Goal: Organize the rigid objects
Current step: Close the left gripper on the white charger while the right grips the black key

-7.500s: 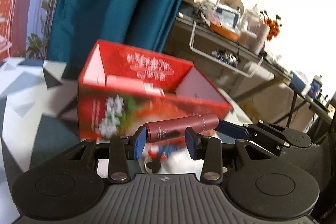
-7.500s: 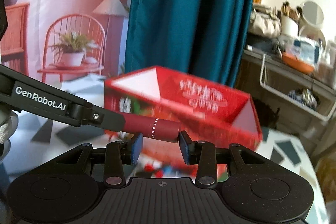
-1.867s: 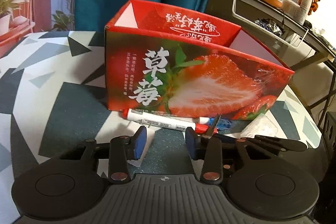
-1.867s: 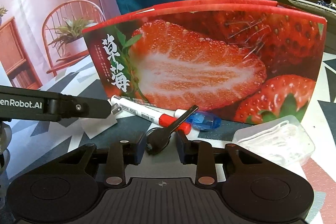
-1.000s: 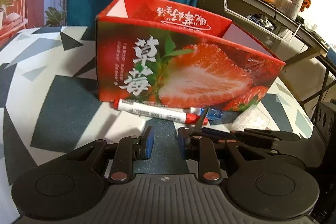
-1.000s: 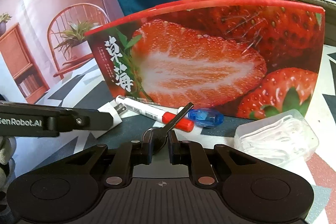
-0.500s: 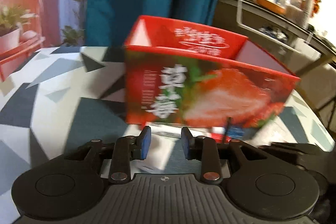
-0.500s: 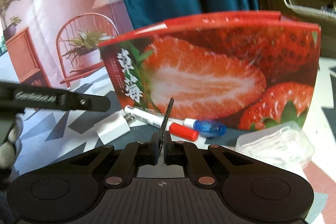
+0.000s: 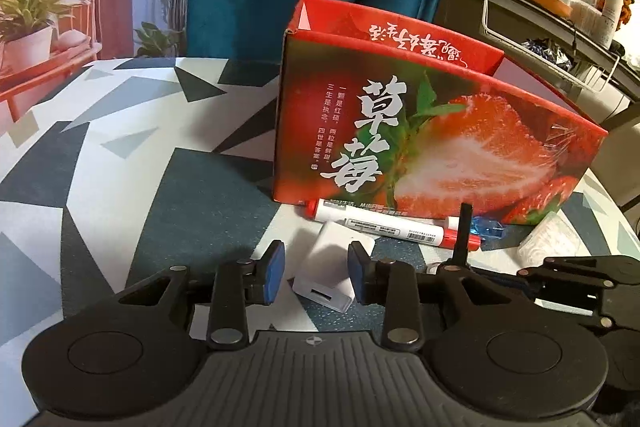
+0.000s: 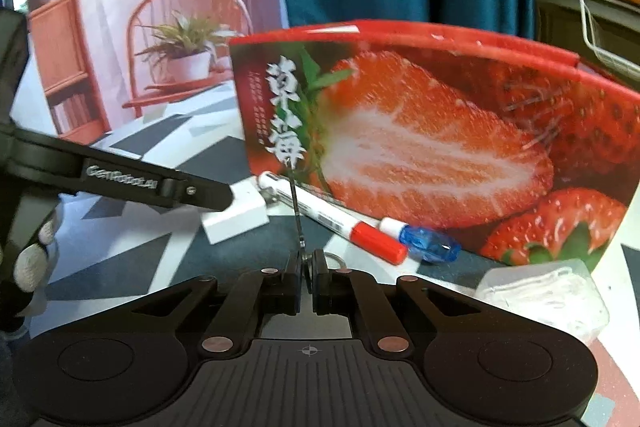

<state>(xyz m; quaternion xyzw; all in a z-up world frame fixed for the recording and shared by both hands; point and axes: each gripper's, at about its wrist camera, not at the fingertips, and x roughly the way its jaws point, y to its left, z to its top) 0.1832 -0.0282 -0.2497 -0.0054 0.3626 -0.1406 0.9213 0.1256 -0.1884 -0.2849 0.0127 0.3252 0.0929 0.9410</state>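
Observation:
A white plug adapter [image 9: 332,269] lies on the patterned table between the blue pads of my left gripper [image 9: 316,273]. Its jaws are opening, and a gap shows at the left pad. My right gripper [image 10: 306,275] is shut on a black key [image 10: 297,211], whose blade stands upright and edge-on. In the left wrist view that key [image 9: 464,227] rises just right of the adapter. The open red strawberry box [image 9: 440,147] stands behind. Along its front lie a white marker with a red cap [image 9: 384,223] and a small clear blue item [image 10: 428,243].
A clear plastic case [image 10: 540,291] sits at the box's right front corner. The left gripper's finger [image 10: 188,191] reaches in from the left above the adapter [image 10: 236,215], with a gloved hand [image 10: 36,259] behind it. A teal curtain and a cluttered shelf stand beyond the table.
My right gripper closed on the key and turned it upright. The left gripper moved over to the white adapter, which now lies between its slightly wider jaws.

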